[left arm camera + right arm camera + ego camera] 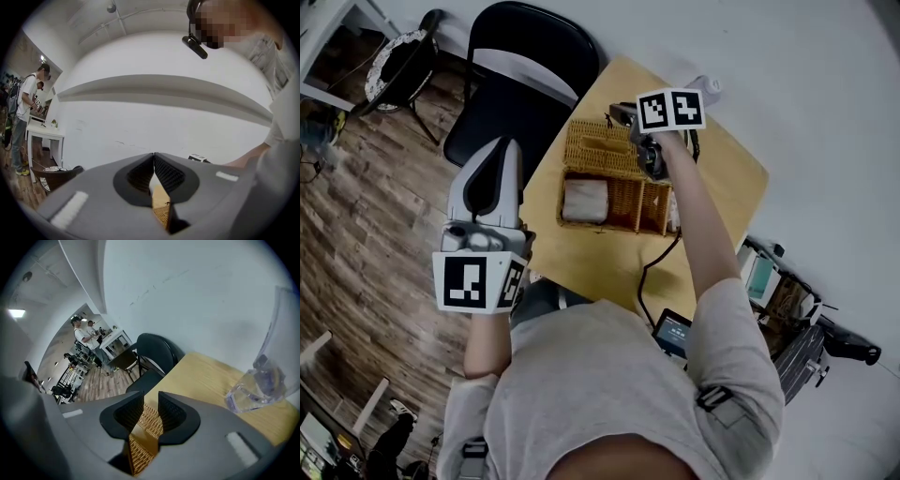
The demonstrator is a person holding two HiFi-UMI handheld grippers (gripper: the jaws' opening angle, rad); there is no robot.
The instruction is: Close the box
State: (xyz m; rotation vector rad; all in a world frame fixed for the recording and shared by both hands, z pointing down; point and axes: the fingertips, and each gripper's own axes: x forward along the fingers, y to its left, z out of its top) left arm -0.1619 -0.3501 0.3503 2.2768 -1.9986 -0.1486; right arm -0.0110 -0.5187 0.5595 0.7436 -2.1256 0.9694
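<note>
The person wears a light grey, short-sleeved T-shirt [619,375]. A dark strap with a buckle [710,397] lies over each shoulder of the T-shirt. A black camera on a black band [194,45] sits at head height above it.

Past the left sleeve, the left hand-held gripper [153,158] has a smooth grey moulded shell. It has ribbed black pads [169,173] and small white strips [68,210] set into the shell. Its cube [478,280] is white with black square markers. Past the right sleeve, the right hand-held gripper [150,401] has the same shell and a like cube [670,110]. A thin black cable [653,262] hangs beside that sleeve's arm.
</note>
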